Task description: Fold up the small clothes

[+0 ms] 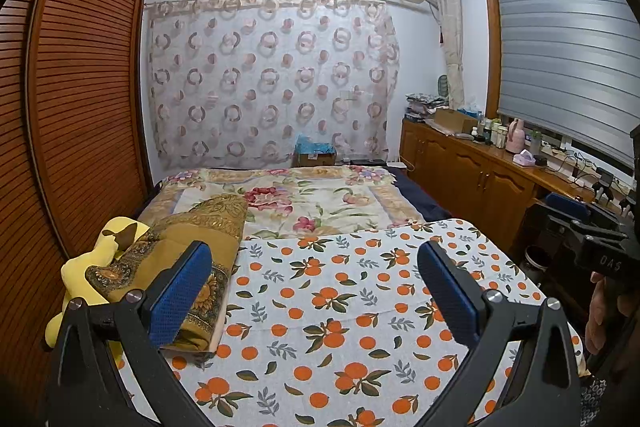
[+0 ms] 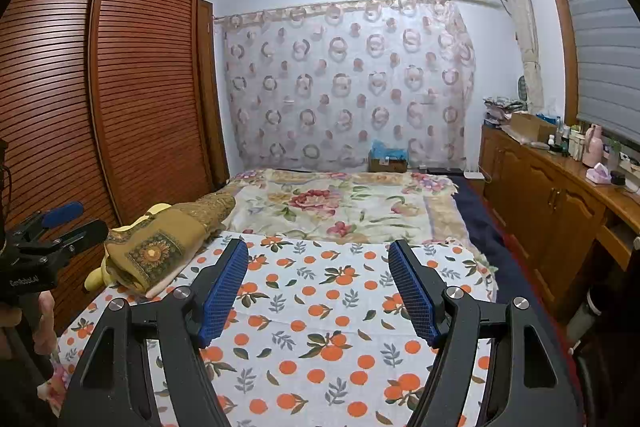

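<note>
A white cloth printed with oranges and leaves (image 1: 340, 307) (image 2: 320, 327) lies spread flat over the near part of the bed, with a faint crease across it. My left gripper (image 1: 314, 255) hovers over it, its blue pads wide apart and nothing between them. My right gripper (image 2: 317, 249) also hangs above the cloth, open and empty. In the right wrist view the left gripper (image 2: 60, 223) shows at the left edge, held by a hand. In the left wrist view the right gripper (image 1: 580, 215) shows at the right edge. I cannot make out any separate small garment.
A folded mustard blanket with a sunflower pattern (image 1: 192, 247) (image 2: 160, 251) and a yellow plush toy (image 1: 92, 267) lie at the bed's left side. A floral bedspread (image 1: 312, 203) covers the far half. A slatted wardrobe (image 1: 80, 87) stands left, a cluttered wooden cabinet (image 1: 472, 179) right.
</note>
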`<state>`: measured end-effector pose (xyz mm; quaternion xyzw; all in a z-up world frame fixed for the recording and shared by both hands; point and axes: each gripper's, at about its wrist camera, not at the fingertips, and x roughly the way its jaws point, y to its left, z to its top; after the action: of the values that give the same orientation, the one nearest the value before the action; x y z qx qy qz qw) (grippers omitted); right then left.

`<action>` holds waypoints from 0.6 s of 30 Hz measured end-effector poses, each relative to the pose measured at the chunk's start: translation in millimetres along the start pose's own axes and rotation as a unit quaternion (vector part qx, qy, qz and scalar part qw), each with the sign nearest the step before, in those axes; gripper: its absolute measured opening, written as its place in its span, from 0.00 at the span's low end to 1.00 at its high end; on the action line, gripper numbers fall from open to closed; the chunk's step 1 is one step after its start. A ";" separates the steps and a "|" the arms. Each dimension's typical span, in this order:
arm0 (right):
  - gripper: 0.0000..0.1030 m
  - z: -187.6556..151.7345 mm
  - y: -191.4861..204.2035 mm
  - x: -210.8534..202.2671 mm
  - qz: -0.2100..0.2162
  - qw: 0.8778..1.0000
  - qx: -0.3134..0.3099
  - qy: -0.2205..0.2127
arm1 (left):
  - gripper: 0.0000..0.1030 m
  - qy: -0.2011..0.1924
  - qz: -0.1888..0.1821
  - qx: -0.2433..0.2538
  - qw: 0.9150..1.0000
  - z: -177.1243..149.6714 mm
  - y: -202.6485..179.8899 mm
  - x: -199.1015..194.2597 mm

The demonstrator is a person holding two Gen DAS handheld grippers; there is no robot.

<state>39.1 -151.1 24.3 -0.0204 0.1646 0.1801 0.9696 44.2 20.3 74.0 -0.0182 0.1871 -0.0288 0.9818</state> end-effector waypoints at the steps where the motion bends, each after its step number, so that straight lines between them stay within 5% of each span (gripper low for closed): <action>1: 0.72 -0.7 -1.3 -0.6 -0.001 1.000 -0.001 -0.001 | 1.00 0.000 0.000 0.000 1.000 0.1 -0.4 -0.2; 18: 0.72 -1.0 -10.2 -4.2 0.001 1.000 -0.004 -0.002 | 1.00 0.000 0.001 0.001 1.000 -0.6 -0.3 0.4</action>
<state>38.8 -162.2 24.5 -0.0236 0.1617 0.1819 0.9696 44.3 20.0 73.4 -0.0168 0.1867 -0.0284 0.9819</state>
